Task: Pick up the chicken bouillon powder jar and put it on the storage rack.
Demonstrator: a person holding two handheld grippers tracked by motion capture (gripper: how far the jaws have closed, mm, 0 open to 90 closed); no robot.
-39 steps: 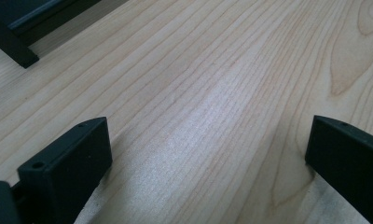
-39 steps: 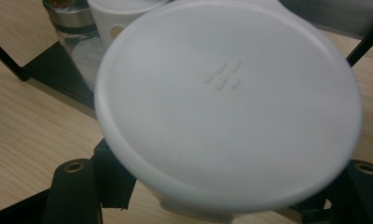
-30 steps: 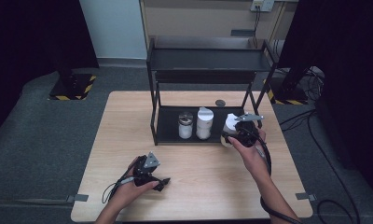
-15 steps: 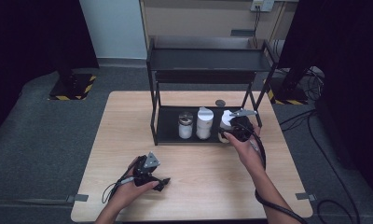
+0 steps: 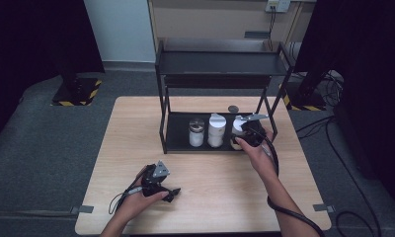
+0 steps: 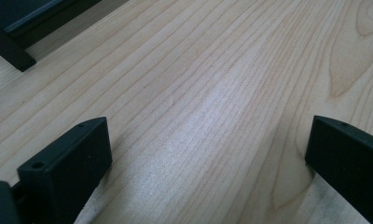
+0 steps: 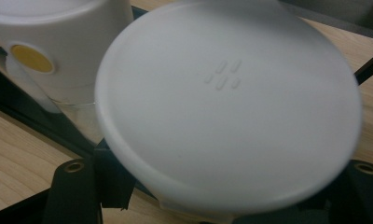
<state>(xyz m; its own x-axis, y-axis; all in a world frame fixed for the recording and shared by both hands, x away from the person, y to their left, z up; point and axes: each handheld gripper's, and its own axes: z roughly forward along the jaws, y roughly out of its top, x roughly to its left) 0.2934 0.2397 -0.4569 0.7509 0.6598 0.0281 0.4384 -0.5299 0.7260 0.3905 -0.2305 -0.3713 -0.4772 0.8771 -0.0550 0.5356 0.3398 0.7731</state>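
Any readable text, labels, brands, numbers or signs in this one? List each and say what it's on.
No readable words or numbers.
White lid held between the right gripper jaws: four small embossed dashes, no letters.
White jar beside it: plain round yellow sticker, no print visible.
Jars on the black rack: too small to read.
Yellow-black hazard stripes on the floor stand: a marking, no text.

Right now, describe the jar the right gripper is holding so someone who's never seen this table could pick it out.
Find the black rack at the back of the wooden table; three jars stand in a row on its bottom shelf. The one you want is the white-lidded jar at the right end, next to the taller white jar. It alone sits between the right gripper's jaws.
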